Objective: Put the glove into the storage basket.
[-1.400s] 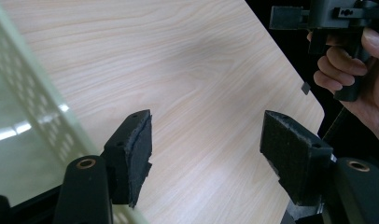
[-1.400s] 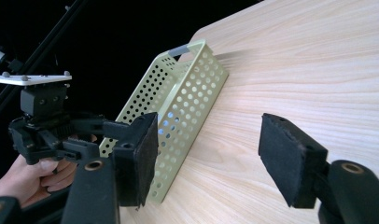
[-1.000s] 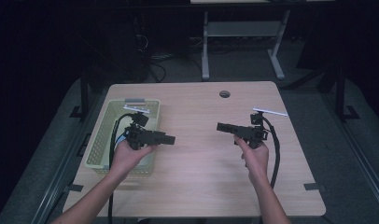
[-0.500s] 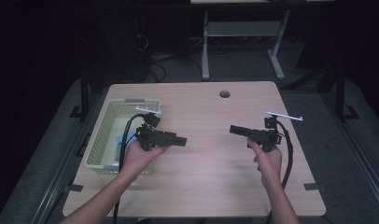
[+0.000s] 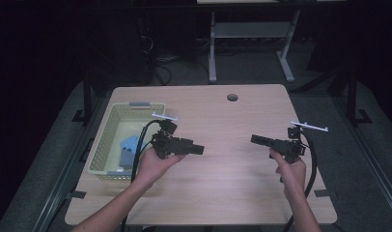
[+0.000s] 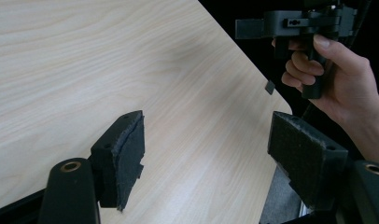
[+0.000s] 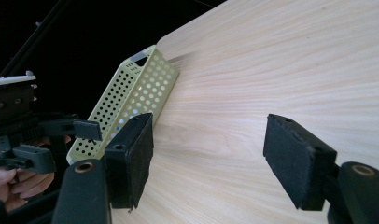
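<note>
The left gripper [image 5: 200, 149] hangs just above the wooden table [image 5: 223, 193], a little to the right of the pale green perforated basket [image 5: 103, 145], and points level toward the table's middle. Its jaws stand wide apart with nothing between them, and they have just been opening further; in the left gripper view [image 6: 206, 158] bare wood lies between the two black pads [image 6: 131, 154]. The right gripper [image 5: 254, 139] is well apart from the basket, over the right part of the table, facing the left one across bare wood. It is released too, its jaws wide and empty, as its own view [image 7: 208, 158] shows. Each is held in a hand [image 5: 155, 164] coming from the near edge. Inside the basket lies a blue object [image 5: 129, 147], near its right wall. A round hole [image 5: 232, 97] sits by the table's far edge, beyond the basket.
</note>
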Demonstrator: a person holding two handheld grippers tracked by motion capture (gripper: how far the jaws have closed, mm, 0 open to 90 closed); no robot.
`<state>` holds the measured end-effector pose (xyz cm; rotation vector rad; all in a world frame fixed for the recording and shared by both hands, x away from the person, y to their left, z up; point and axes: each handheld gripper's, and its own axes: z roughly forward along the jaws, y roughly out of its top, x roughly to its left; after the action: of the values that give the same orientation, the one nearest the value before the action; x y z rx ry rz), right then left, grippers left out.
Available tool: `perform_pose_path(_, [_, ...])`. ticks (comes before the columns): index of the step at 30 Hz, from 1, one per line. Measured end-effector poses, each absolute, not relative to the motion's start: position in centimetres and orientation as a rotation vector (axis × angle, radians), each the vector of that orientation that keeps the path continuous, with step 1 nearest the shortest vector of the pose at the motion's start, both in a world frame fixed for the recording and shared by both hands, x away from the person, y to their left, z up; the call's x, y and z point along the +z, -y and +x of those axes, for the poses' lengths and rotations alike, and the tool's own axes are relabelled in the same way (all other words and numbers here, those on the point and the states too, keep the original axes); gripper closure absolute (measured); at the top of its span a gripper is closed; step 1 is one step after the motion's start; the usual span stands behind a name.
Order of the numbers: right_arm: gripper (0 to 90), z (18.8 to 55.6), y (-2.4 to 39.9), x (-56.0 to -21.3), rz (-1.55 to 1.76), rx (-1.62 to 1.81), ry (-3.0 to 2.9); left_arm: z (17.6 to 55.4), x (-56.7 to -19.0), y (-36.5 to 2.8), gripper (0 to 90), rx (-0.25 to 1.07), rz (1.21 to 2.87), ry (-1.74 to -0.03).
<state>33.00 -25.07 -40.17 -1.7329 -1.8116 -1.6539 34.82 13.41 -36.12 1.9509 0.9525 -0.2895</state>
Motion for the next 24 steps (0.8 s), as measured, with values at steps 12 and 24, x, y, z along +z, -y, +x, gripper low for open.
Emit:
perform_pose_path(12, [32.4,31.9,27.1,-40.6,-1.774,-1.655,1.797,34.3,-37.1,-11.5,25.5,-0.313,1.96,-0.908])
perform_pose_path(24, [30.8,30.7,29.2,-41.9,-1.821,-1.641,1.761,33.2,-38.0,-9.8,25.0,-0.322,1.993,-0.854])
